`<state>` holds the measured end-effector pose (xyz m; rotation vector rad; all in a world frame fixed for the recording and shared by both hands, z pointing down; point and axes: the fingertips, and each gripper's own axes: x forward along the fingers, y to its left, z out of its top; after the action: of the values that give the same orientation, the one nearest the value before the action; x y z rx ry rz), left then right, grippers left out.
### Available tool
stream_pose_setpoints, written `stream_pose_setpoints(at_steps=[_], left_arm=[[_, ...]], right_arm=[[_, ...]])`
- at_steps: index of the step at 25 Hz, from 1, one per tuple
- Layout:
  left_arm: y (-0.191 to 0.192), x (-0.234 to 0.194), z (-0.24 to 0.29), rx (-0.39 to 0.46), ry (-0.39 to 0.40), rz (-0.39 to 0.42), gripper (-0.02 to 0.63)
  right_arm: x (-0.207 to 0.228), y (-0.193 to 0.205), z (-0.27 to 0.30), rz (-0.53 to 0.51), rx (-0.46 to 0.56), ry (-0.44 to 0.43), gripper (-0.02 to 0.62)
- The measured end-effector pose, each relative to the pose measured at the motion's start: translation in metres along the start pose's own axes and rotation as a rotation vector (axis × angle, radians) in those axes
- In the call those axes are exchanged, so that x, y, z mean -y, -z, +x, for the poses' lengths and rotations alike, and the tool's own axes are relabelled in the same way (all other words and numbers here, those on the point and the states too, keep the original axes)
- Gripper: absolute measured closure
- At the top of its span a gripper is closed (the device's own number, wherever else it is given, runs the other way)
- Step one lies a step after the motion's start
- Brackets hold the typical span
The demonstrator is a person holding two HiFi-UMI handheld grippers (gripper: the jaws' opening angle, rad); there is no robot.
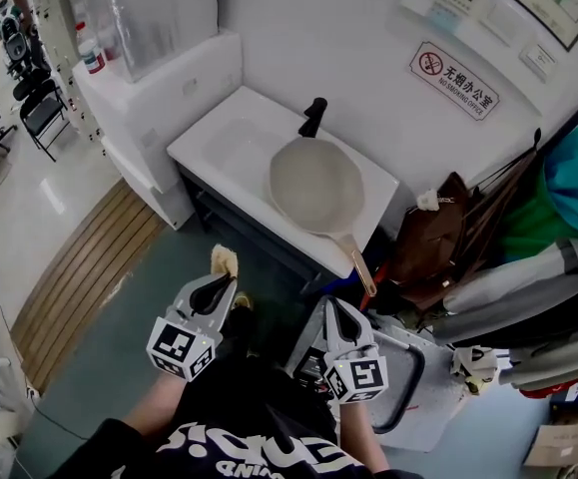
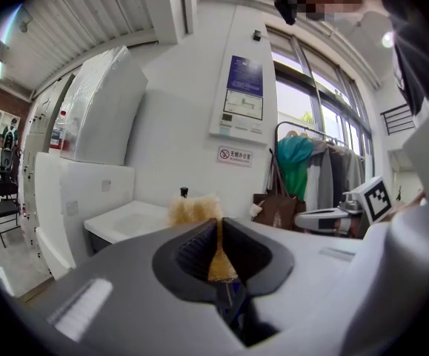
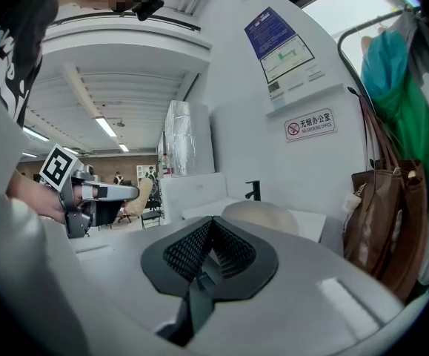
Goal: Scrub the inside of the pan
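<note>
Your left claw [image 1: 219, 281] is clamped shut on a yellow sponge [image 1: 225, 260]. In the left gripper view the sponge [image 2: 193, 211] is squeezed thin between the jaws of that claw [image 2: 218, 227], and its frayed top sticks out past the tips. Your right claw [image 1: 331, 307] is fully closed and holds nothing; the right gripper view shows the ribbed pads of that claw [image 3: 210, 227] pressed together with nothing between them. In the head view both claws hang over the grey-green floor [image 1: 119, 347], short of the white tabletop [image 1: 219, 143], with the left at 9 o'clock of the right and a gap between them. The pan [image 1: 313, 183] lies on the right half of the tabletop, at about 12 o'clock from your claws and well apart from both. Its round beige bowl sits just at 6 o'clock of the black faucet [image 1: 313, 118], and its handle [image 1: 355, 265] runs out towards 5 o'clock, over the front edge of the tabletop. From the right gripper view the pan [image 3: 262, 215] shows just above the claw tips, with the faucet [image 3: 253, 190] at its 11 o'clock. A red-and-white no-smoking sign [image 1: 454, 80] hangs on the wall at 2 o'clock of the pan. A brown bag [image 1: 438, 238] leans at 3 o'clock of the handle.
</note>
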<state>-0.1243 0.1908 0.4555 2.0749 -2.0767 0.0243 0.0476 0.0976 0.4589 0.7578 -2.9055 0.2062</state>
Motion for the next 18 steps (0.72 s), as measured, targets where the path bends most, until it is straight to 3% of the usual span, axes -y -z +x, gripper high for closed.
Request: stream_pose_setpoints(at_steps=[18], left_arm=[[-0.037, -0.061, 0.151, -0.025, 0.172, 0.022, 0.583]], right_arm=[[0.077, -0.023, 0.12, 0.006, -0.005, 0.126, 0.586]])
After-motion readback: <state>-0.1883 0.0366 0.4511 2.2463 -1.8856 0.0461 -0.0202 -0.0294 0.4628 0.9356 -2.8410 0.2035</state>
